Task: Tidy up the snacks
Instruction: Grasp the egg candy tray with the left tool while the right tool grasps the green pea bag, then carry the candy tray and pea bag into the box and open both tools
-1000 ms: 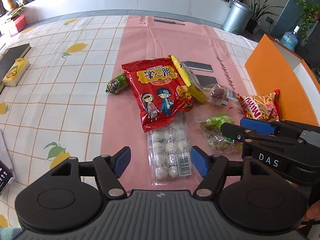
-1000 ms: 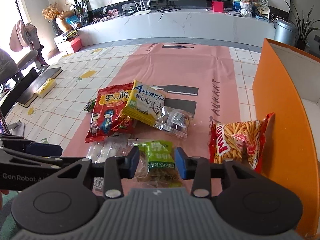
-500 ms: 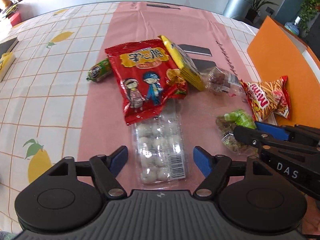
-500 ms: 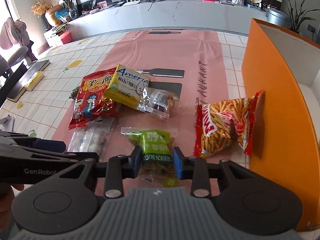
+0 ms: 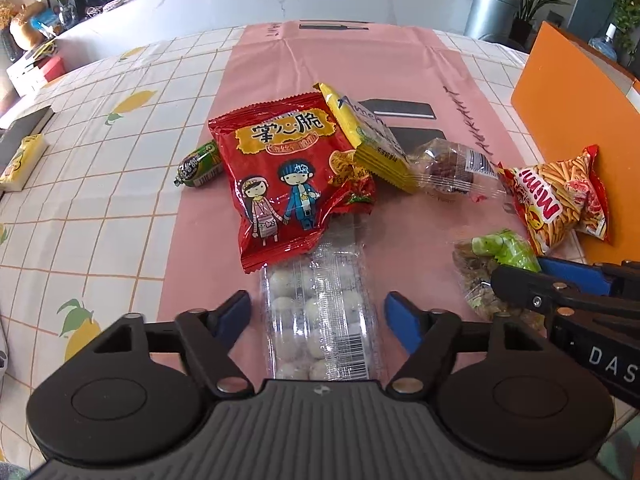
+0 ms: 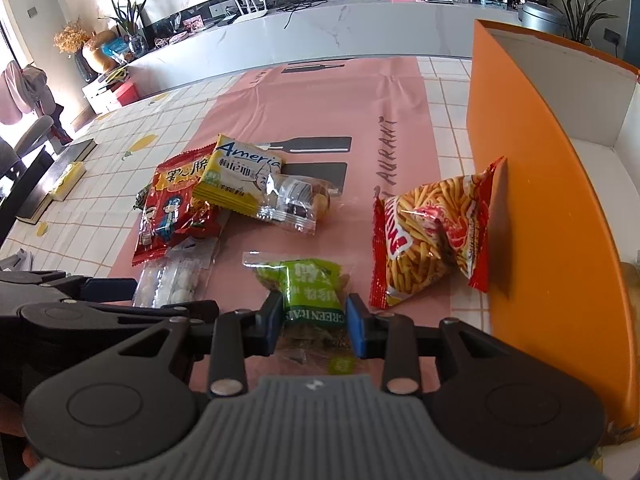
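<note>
Two claws working at once. Right gripper (image 6: 313, 326) narrow, pads pinching green pea packet (image 6: 308, 292) near pink mat's (image 6: 320, 104) near edge; a second ago jaws were a bit wider around it, so grasp now looking made. Left gripper (image 5: 318, 318) closing, pads flanking clear tray of white candies (image 5: 320, 320), not yet pressing. Both tilting steeply down, having sunk closer to table. Red noodle bag (image 5: 288, 176) overlapping tray's far end. Orange box (image 6: 532, 184) waiting right, likely destination.
</note>
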Demonstrator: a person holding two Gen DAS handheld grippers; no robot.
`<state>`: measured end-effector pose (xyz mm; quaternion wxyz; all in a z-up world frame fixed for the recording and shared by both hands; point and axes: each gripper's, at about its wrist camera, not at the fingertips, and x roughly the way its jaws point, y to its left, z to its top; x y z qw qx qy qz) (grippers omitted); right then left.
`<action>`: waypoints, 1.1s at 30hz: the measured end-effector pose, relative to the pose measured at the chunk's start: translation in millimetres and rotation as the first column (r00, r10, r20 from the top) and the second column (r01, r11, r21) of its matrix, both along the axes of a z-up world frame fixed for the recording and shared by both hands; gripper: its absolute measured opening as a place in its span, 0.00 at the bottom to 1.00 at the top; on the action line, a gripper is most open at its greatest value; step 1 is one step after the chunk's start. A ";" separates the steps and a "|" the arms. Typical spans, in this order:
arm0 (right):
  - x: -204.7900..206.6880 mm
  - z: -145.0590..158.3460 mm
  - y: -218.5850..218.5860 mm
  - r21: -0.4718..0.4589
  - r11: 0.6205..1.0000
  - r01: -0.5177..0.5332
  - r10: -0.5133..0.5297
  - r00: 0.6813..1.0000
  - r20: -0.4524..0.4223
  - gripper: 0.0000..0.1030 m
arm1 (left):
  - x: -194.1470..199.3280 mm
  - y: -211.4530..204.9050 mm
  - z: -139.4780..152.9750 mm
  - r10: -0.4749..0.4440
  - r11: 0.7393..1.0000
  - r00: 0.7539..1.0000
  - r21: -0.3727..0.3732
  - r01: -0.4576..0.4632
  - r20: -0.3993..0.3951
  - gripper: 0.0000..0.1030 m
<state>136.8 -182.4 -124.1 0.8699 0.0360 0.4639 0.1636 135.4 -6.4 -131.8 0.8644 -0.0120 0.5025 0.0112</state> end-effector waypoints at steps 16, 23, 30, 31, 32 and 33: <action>-9.0 4.8 3.9 -0.012 1.000 -0.002 0.001 1.000 -0.016 0.28 | -20.4 12.0 11.0 0.007 0.996 1.000 -0.092 -0.008 -0.003 0.57; -23.0 17.0 5.7 0.010 1.000 -0.013 0.013 0.999 -0.035 0.26 | -40.1 17.8 32.0 -0.033 0.983 0.999 -0.179 0.036 0.024 0.57; -40.2 46.2 -4.1 0.064 0.998 -0.016 0.016 1.000 0.002 0.26 | -60.7 20.2 63.1 -0.063 0.975 0.992 -0.208 0.084 0.106 0.57; -42.2 52.4 -6.6 0.075 0.997 -0.013 0.012 1.000 0.011 0.26 | -62.8 19.7 69.4 -0.065 0.974 0.991 -0.209 0.089 0.119 0.57; -44.2 58.6 -9.4 0.085 0.996 -0.010 0.008 1.000 0.019 0.26 | -64.7 18.9 75.4 -0.066 0.973 0.989 -0.210 0.093 0.131 0.57; -46.3 65.1 -12.3 0.095 0.995 -0.007 0.005 1.000 0.028 0.26 | -66.7 17.9 81.9 -0.067 0.973 0.987 -0.211 0.097 0.146 0.57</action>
